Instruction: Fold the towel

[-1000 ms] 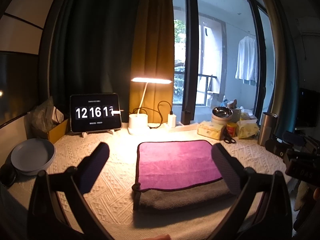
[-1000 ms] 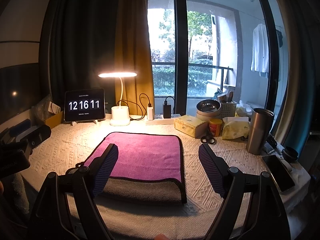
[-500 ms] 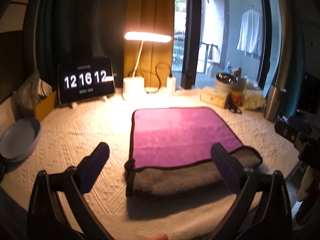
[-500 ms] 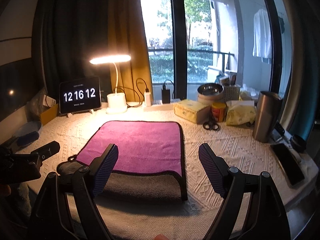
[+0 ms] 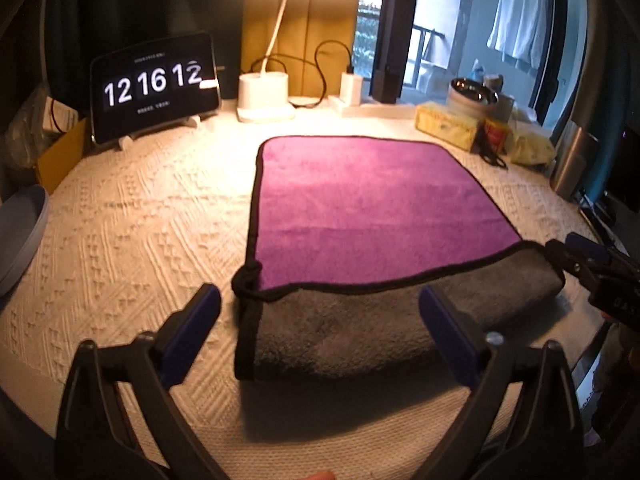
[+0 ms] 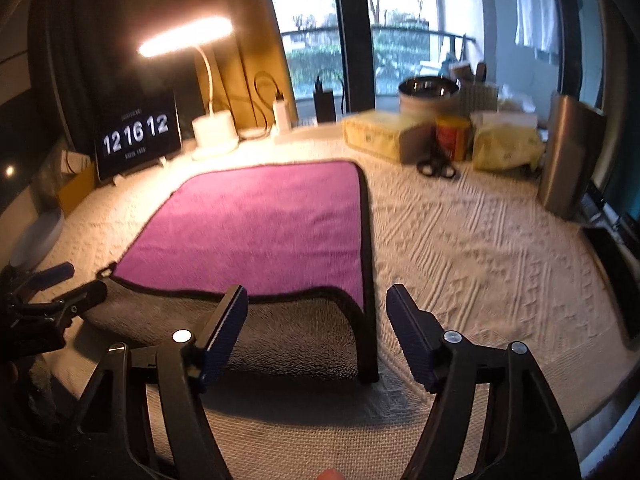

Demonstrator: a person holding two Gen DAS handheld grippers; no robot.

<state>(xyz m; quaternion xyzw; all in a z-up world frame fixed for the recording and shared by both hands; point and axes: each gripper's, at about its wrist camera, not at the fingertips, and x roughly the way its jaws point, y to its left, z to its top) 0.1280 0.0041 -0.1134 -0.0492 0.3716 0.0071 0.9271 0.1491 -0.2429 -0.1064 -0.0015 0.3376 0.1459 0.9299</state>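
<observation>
the purple microfibre towel with grey underside [image 5: 372, 208] lies flat on the cream knitted table cover [image 5: 140, 216], its near edge rolled back toward both grippers — left gripper [image 5: 320, 312] wide, right gripper [image 6: 316, 312] narrower, straddling the near right corner.

The soft purple towel [image 5: 362, 204] has a thin black edge, and its folded-up part at 6 o'clock is fuzzy grey. It lies on a cream knitted tablecloth [image 5: 132, 232] with bumpy zigzag and diamond shapes. The black left gripper [image 5: 318, 322] and the black right gripper [image 6: 316, 326] both have dark blue pads. At 10 o'clock, the black flat clock screen [image 5: 154, 86] shows white numbers. At 12 o'clock, the white desk lamp [image 5: 266, 92] glows warm yellow. At 2 o'clock sit a pale yellow box [image 5: 446, 126], a small red tin [image 6: 452, 136], black scissors [image 6: 436, 168] and a shiny silver metal cup [image 6: 570, 156].
</observation>
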